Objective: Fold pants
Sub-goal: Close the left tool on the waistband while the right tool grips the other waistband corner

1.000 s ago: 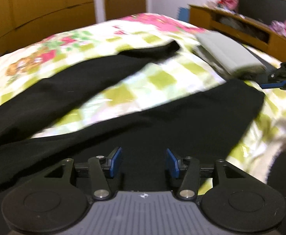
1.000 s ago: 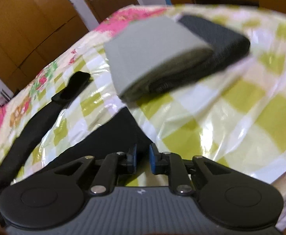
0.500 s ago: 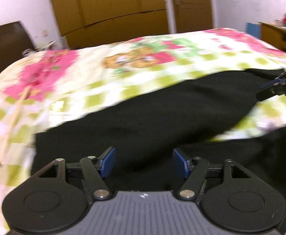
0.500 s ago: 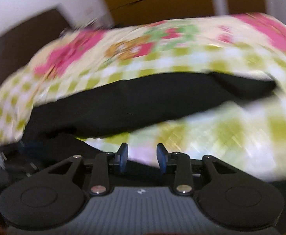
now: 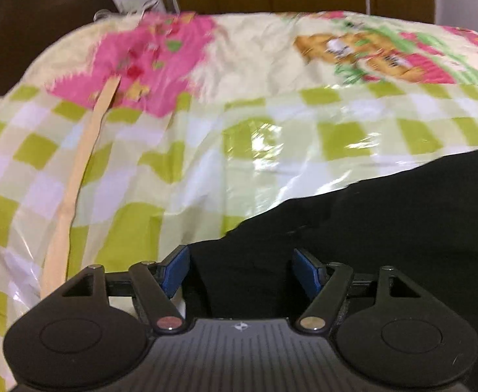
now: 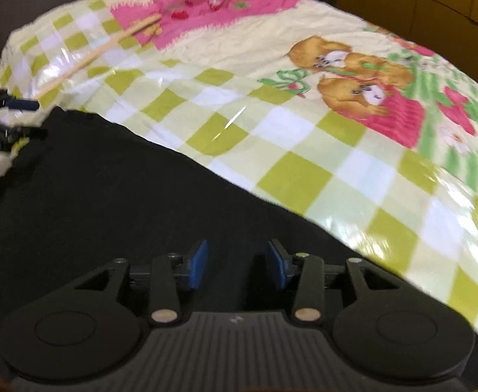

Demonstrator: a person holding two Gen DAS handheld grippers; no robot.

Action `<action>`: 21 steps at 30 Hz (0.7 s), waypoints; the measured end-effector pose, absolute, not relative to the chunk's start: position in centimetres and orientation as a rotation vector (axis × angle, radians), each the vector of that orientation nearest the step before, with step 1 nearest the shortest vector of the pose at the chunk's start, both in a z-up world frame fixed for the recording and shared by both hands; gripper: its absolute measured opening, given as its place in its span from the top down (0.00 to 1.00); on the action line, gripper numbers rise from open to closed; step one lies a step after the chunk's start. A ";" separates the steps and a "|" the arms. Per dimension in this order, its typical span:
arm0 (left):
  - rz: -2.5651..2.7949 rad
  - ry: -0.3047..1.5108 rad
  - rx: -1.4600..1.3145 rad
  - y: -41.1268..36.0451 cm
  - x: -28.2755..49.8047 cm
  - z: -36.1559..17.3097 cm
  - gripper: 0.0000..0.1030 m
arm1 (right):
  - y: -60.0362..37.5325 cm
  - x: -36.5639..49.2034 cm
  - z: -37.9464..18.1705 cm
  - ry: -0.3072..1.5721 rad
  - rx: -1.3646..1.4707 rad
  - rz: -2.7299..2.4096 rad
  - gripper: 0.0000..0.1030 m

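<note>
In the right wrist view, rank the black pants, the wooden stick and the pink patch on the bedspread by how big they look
1. black pants, though nearness inflates them
2. pink patch
3. wooden stick, longer but far thinner

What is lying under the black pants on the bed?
The black pants lie on a checked green-and-white bed cover with pink patches and bear pictures. The covered part of it, and anything lying between, cannot be seen.

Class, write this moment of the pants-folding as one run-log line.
left tool: opening, nothing gripped | right tool: opening, nothing gripped | black pants: spread on checked bedcover | wooden stick: beside pants
</note>
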State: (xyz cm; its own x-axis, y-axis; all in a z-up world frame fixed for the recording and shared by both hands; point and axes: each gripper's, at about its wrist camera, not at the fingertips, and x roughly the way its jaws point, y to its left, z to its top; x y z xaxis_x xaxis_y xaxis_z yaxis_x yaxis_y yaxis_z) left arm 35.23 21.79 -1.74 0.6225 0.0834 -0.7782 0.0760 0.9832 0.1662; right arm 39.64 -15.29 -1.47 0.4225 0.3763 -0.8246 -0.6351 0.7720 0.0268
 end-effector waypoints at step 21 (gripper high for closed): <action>-0.028 0.907 0.056 22.4 35.0 -1.6 0.80 | -12.7 43.7 -3.7 1.021 -0.446 0.734 0.50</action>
